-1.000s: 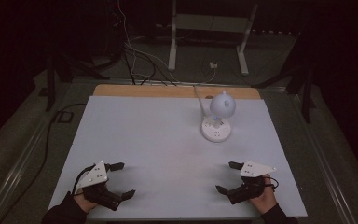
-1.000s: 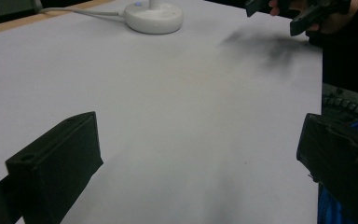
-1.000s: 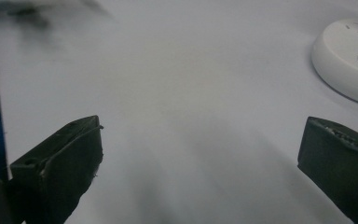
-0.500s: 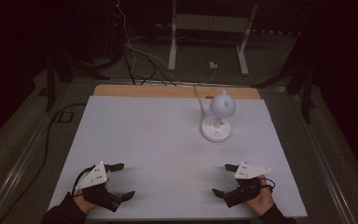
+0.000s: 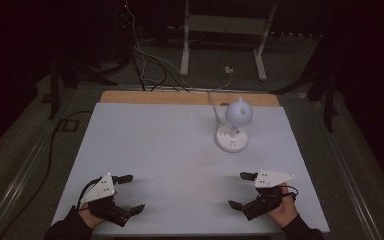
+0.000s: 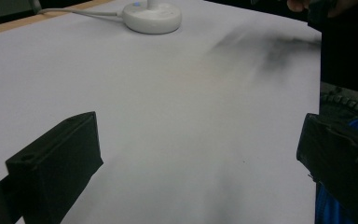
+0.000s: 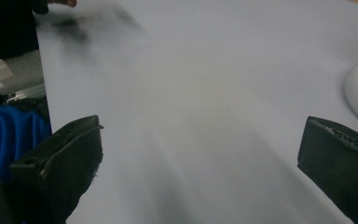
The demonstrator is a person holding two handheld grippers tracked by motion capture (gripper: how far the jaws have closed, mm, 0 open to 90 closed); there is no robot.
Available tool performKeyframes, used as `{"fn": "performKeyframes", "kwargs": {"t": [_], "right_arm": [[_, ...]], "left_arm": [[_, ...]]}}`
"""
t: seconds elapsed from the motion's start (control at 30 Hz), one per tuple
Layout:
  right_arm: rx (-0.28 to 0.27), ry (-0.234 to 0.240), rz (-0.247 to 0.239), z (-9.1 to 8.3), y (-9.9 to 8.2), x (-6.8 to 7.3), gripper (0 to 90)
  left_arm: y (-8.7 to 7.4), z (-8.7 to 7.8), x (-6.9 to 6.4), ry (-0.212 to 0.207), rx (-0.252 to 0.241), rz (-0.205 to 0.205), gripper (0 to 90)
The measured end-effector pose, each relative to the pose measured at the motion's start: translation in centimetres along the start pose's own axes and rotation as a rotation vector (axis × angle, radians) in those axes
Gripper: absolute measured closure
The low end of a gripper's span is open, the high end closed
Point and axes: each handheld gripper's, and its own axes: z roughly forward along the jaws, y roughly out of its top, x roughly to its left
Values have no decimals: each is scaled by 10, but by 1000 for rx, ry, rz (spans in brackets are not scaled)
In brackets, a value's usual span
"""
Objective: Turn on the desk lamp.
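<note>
Jaws of both tools stand wide apart with nothing between them: the left hand-held gripper (image 5: 128,194) and the right hand-held gripper (image 5: 241,190) hover low over the near edge of the white counter (image 5: 170,150), well apart from each other. Farther off, on the right half, stands the small white lamp (image 5: 235,127), its cord trailing back. Work looks barely begun; the right tool would probably need to travel forward to the lamp's round base.

Your table (image 5: 180,150) is matt, smooth white with a bare wood strip at the far edge, the lamp (image 5: 234,131) glossy white plastic, your jaws dull black.
</note>
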Motion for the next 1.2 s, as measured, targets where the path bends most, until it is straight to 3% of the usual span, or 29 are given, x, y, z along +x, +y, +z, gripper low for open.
{"fn": "performKeyframes", "kwargs": {"t": [0.67, 1.2], "right_arm": [[-62, 4, -5, -16, 19, -23, 0], [-91, 23, 34, -30, 34, -59, 0]], "left_arm": [[0, 0, -1, -3, 4, 2, 3], [0, 0, 0, -5, 2, -2, 3]]}}
